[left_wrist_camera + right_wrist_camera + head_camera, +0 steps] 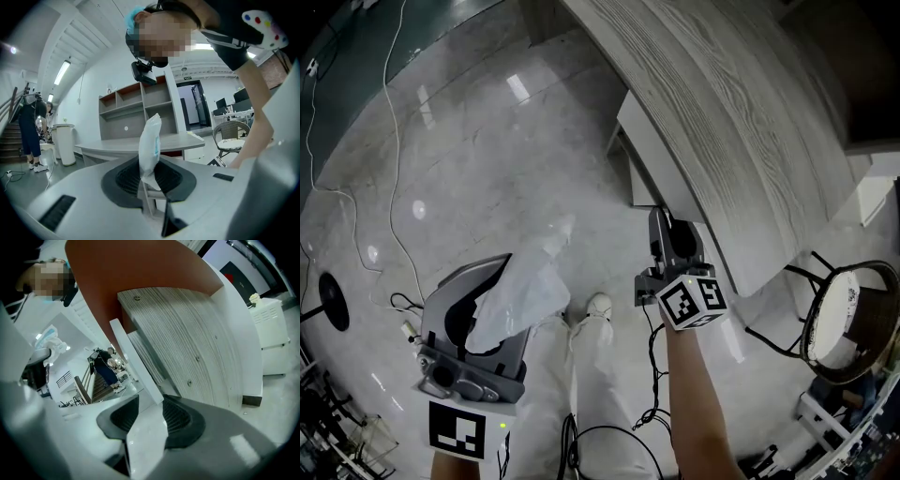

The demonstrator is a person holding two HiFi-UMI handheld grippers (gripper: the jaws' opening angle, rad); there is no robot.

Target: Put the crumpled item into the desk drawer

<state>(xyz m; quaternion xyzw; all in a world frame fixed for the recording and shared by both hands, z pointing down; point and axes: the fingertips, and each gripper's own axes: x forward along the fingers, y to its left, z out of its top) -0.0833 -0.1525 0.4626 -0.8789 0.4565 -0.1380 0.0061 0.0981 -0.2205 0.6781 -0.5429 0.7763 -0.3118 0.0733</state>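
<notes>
The crumpled item (528,284) is a white, wrinkled plastic bag. My left gripper (492,292) is shut on it at lower left in the head view, above the marble floor. In the left gripper view the bag (150,147) stands upright, pinched between the dark pads. My right gripper (662,228) stands open with nothing between its jaws, just below the white drawer front (654,161) that juts out from under the wood-grain desk top (741,122). In the right gripper view the open jaws (146,414) point at the drawer's white panel (137,367) and the desk's grained side (187,343).
A chair with a round white seat (840,317) stands at the right of the desk. Thin cables (392,187) and a black round base (333,302) lie on the floor at left. My shoe (599,305) is below. A white bin (63,143) and a shelf unit (136,112) stand farther off.
</notes>
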